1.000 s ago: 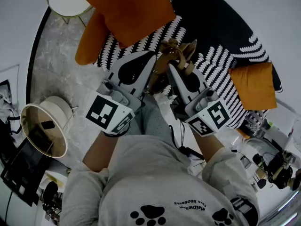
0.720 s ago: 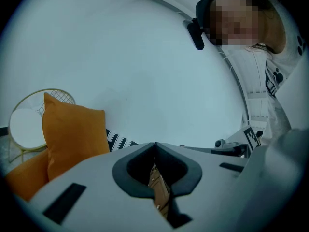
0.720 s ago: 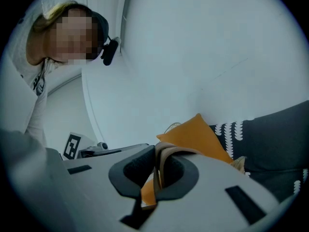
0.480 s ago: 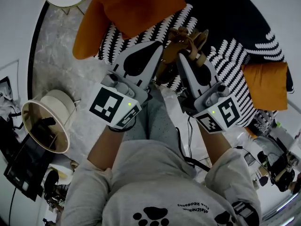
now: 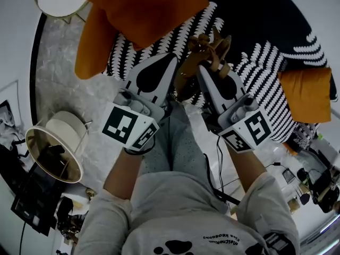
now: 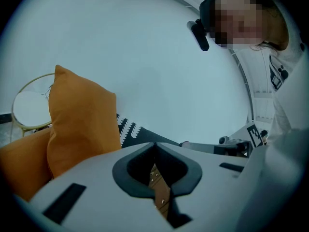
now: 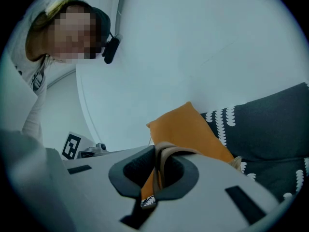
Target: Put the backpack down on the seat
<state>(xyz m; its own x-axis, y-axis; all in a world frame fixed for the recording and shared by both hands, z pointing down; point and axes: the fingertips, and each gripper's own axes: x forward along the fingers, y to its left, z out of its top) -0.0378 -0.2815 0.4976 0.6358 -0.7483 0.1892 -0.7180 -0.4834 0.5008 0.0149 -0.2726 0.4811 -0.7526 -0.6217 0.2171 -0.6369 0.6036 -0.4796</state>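
The set-down is in hand: the left tool (image 5: pixel 171 60) is clenched on a strap (image 6: pixel 159 190), the right tool (image 5: pixel 204 70) on another, and the tan backpack (image 5: pixel 210 49) hangs between them over the patterned seat (image 5: pixel 260 62). Next, I judge, ease it down and let go. Two tools, one backpack, three orange cushions (image 5: pixel 143 9) on the seat

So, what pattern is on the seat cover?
The seat cover is black with rows of white marks; head view shows it best.

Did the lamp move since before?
No. The lamp still sits right beside the black screen, same as before. Only the camera shifted a little.
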